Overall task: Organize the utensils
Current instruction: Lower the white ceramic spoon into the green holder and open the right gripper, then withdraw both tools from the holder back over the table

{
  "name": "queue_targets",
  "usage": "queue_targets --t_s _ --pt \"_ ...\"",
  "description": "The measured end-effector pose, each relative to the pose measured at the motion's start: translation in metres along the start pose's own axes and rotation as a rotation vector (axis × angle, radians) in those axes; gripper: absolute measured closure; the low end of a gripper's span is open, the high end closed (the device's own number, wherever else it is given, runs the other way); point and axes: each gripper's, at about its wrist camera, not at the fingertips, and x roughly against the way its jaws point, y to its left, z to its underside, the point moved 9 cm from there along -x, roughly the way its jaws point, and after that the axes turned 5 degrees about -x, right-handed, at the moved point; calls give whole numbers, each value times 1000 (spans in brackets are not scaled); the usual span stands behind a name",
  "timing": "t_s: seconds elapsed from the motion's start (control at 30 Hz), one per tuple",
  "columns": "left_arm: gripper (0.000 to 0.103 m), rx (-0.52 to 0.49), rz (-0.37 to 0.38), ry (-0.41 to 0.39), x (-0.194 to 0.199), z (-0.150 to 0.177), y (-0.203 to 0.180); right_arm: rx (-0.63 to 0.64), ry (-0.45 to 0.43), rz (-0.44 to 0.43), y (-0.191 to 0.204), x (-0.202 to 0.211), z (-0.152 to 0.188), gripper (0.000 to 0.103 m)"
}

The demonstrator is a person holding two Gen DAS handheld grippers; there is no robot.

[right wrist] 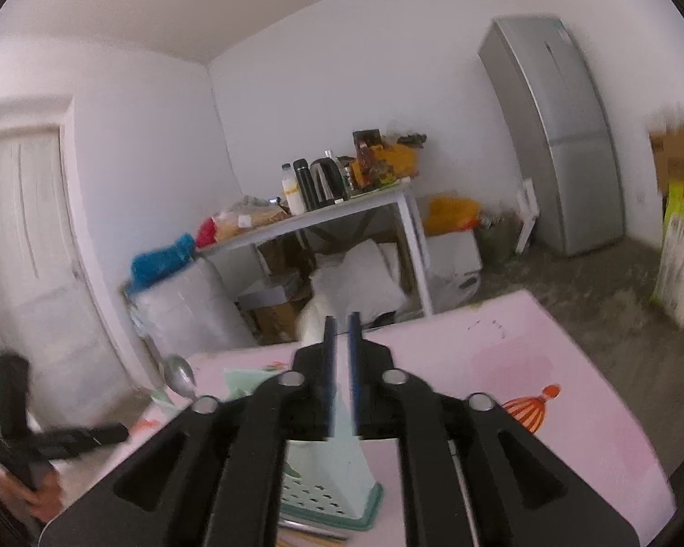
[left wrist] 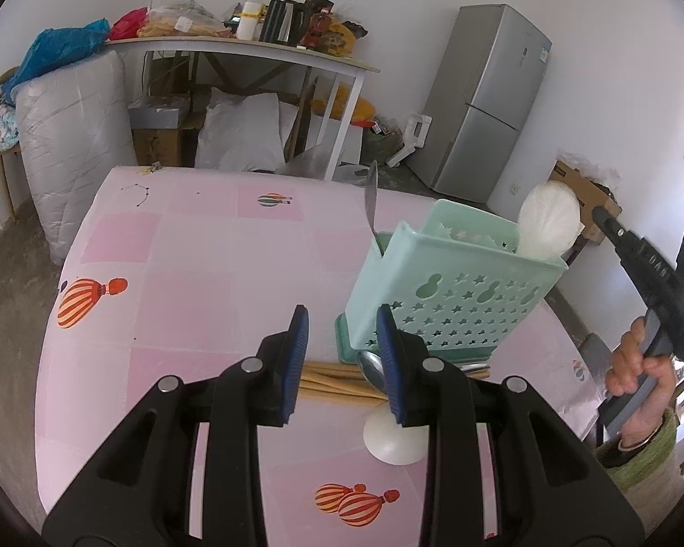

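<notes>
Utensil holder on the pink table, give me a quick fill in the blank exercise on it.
The utensil holder is ____ in colour.
The metal spoon standing in it has its ____ end up.
The chopsticks lie on the ____.
The left gripper is ____.

Answers: green; handle; table; open

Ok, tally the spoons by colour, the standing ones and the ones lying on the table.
White: 2, standing white spoon, lying white spoon
Metal: 2, standing metal spoon, lying metal spoon
Total: 4
</notes>
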Motion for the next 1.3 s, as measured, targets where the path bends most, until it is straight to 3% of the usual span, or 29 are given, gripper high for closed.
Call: queue_targets --t_s 0.03,0.1,0.33,0.63,0.8,0.9,1.0,1.07,1.17,1.2,1.3 --pt "74 1 2 -1 0 0 0 -50 -3 -15 -6 1 -5 57" --pt "74 0 4 -1 0 0 1 -159 -8 -50 -21 2 -16 41" --pt "72 -1 1 5 0 3 1 -286 6 -74 -39 4 -17 40" --pt "62 -22 1 37 -2 16 -5 -203 120 -10 -25 23 31 39" --pt "61 -32 6 61 -5 25 -10 -54 171 -12 4 20 35 40" --pt "61 -33 11 63 -4 25 -13 88 229 -49 32 5 33 40" --pt "61 -32 14 62 -4 26 -14 266 287 -15 52 -18 37 40" --pt "61 -33 13 61 -4 26 -14 341 336 11 56 -36 40 46" --pt "61 -34 10 64 -3 26 -13 398 401 45 55 -56 45 75" --pt "61 -32 9 65 -2 27 -13 406 417 50 54 -60 46 93" --pt "61 -23 6 67 -2 27 -10 398 402 78 50 -62 41 100"
